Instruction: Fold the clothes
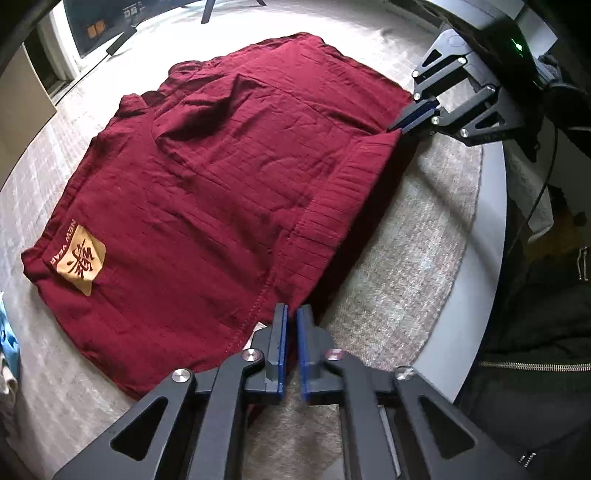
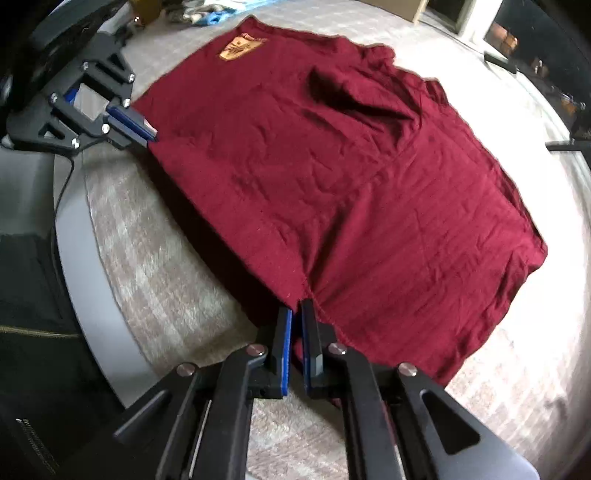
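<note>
A dark red garment (image 1: 207, 177) with an orange patch (image 1: 79, 258) lies spread on a pale cloth-covered round table (image 1: 406, 221). My left gripper (image 1: 291, 314) is shut on the garment's near edge. My right gripper (image 1: 397, 127) is shut on the same edge further along. In the right wrist view my right gripper (image 2: 296, 310) pinches the garment (image 2: 351, 166) near a seam, and my left gripper (image 2: 151, 136) grips the edge at the left; the patch (image 2: 240, 46) lies at the far end. The edge between both grippers is lifted slightly.
The table's grey rim (image 1: 491, 221) curves at the right, with a person in dark clothing (image 1: 535, 332) beyond it. Blue and white clothes (image 1: 7, 339) lie at the left, and also show in the right wrist view (image 2: 207, 11). A cardboard box (image 1: 22, 99) stands at the far left.
</note>
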Motion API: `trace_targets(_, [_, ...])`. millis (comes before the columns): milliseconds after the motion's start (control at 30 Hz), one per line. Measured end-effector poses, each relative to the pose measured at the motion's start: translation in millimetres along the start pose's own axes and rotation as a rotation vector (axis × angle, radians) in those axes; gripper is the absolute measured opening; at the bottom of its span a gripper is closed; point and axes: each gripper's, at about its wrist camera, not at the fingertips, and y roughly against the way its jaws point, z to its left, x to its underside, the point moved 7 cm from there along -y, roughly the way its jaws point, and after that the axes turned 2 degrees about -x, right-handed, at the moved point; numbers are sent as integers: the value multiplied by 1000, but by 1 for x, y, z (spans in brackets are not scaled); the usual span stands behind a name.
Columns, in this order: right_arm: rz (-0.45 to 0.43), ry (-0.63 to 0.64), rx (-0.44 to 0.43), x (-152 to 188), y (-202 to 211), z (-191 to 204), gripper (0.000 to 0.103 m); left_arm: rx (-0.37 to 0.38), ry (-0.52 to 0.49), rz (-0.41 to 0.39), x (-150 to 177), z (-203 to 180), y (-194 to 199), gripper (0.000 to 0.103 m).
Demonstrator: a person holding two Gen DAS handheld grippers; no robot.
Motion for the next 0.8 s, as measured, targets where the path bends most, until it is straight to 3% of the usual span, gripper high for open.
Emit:
trace_targets(67, [-14,-9,-4,2,9,0,12,-22,3,-10,4,3,8,25])
trace_targets(167, [-70,-64,-98,10,34,2,22,-44,42,-27,11,13,17,31])
trace_targets(233, [-143,-154,-143,13,48,-10,39,-51,74,-22,16,19,14,32])
trace_targets(367, [-190,-314,-52,11,37,-47,38,-66,137,-12,25,33,7,29])
trace_targets(433, [-186,-331,-15,8,25,-52,34,-73,169,-7,29,40,4,29])
trace_targets(600, [-88,-208,85,29,5,-37,34,-85,170,-16,48,45,4,33])
trace_targets(667, [-68,-270,109,44,10,-53,34,-74,187,-21,53,49,6,33])
trace_targets(800, [-117,-390,113,57,31,-69,34,-71,210,-45,49,48,14,32])
